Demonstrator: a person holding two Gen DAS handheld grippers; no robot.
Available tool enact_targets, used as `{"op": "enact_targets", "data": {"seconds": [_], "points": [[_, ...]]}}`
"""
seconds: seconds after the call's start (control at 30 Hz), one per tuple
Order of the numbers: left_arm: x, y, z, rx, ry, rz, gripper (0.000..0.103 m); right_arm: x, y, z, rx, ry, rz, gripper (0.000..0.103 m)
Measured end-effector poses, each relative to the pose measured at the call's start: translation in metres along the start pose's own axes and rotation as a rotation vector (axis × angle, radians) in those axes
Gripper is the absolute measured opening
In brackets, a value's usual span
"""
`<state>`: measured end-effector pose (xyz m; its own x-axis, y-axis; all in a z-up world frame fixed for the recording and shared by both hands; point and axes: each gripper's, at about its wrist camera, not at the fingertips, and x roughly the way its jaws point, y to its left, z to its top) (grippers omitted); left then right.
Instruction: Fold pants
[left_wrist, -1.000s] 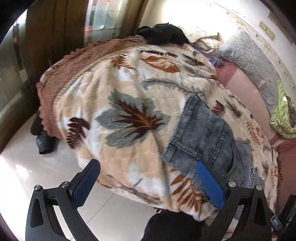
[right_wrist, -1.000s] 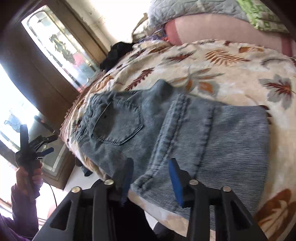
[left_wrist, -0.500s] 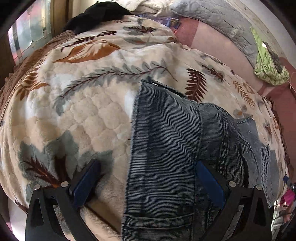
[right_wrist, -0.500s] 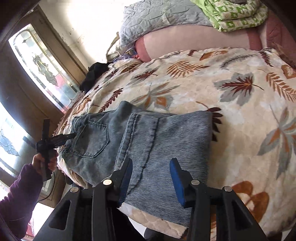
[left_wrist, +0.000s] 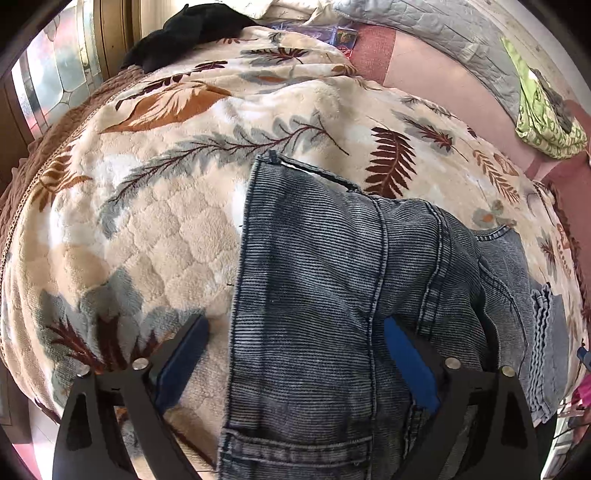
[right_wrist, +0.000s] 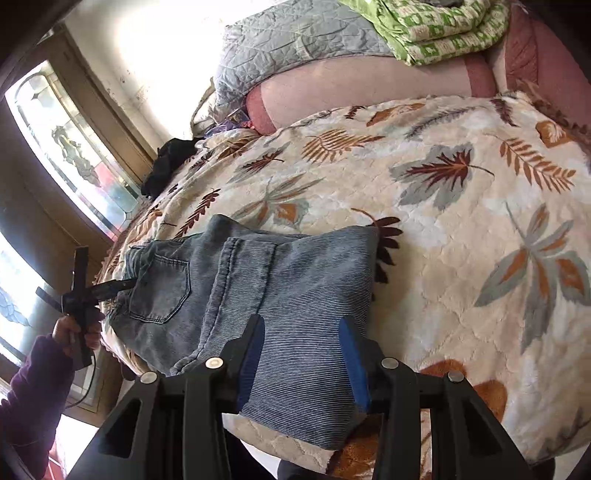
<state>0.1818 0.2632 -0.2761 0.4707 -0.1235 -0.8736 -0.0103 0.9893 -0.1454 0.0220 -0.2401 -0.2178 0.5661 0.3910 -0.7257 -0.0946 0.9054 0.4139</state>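
Grey-blue denim pants lie folded on a leaf-patterned blanket near the bed's front edge. In the left wrist view, my left gripper is open wide over the waistband end, its jaws astride the denim without gripping it. In the right wrist view the pants show a back pocket at left and folded legs at right. My right gripper is open just above the folded leg end. The left gripper also shows there at the waistband, in a hand.
A black garment lies at the bed's far corner. A grey quilt and a green folded cloth rest at the head. A glass-panelled cabinet stands at the left. The blanket spreads right of the pants.
My left gripper has moved in from beside the bed onto the waistband end. My right gripper has drawn back and opened wider above the folded legs.
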Motion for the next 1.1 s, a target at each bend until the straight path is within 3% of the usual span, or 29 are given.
{"op": "enact_targets", "data": {"seconds": [0.07,0.13,0.17,0.2,0.23,0.3,0.5,0.63,0.7,0.8,0.87,1.1], "points": [[-0.001,-0.008,-0.001,0.036,-0.011,0.021,0.096,0.002,-0.003,0.0,0.023,0.001,0.003,0.046],[-0.004,-0.01,-0.001,0.036,-0.016,-0.024,0.07,0.002,-0.001,-0.001,0.015,-0.002,0.003,0.046],[-0.007,-0.011,-0.001,0.043,-0.02,-0.03,0.062,0.002,0.001,-0.001,0.005,-0.003,0.001,0.046],[-0.008,-0.013,-0.001,0.053,-0.019,-0.036,0.04,0.001,0.002,-0.001,-0.005,-0.007,-0.002,0.046],[-0.009,-0.017,0.0,0.062,-0.024,-0.022,0.032,0.0,0.003,-0.001,-0.009,-0.011,-0.003,0.046],[-0.011,-0.024,0.003,0.073,-0.026,-0.003,0.027,-0.003,0.002,0.0,-0.002,-0.018,0.002,0.046],[-0.042,-0.04,0.003,0.103,-0.085,0.052,0.021,-0.01,-0.007,-0.002,0.019,-0.039,0.004,0.046],[-0.078,-0.067,0.006,0.155,-0.138,0.036,0.017,-0.014,-0.016,-0.004,0.038,-0.056,0.014,0.046],[-0.099,-0.093,0.007,0.237,-0.161,0.079,0.018,-0.017,-0.02,-0.004,0.038,-0.064,0.016,0.046],[-0.124,-0.127,0.008,0.288,-0.185,0.039,0.017,-0.024,-0.025,-0.007,0.04,-0.082,0.018,0.046],[-0.136,-0.159,0.005,0.346,-0.205,0.059,0.017,-0.03,-0.031,-0.008,0.051,-0.094,0.024,0.046],[-0.145,-0.276,-0.007,0.426,-0.193,-0.051,0.016,-0.049,-0.06,-0.012,0.123,-0.14,0.021,0.046]]}}
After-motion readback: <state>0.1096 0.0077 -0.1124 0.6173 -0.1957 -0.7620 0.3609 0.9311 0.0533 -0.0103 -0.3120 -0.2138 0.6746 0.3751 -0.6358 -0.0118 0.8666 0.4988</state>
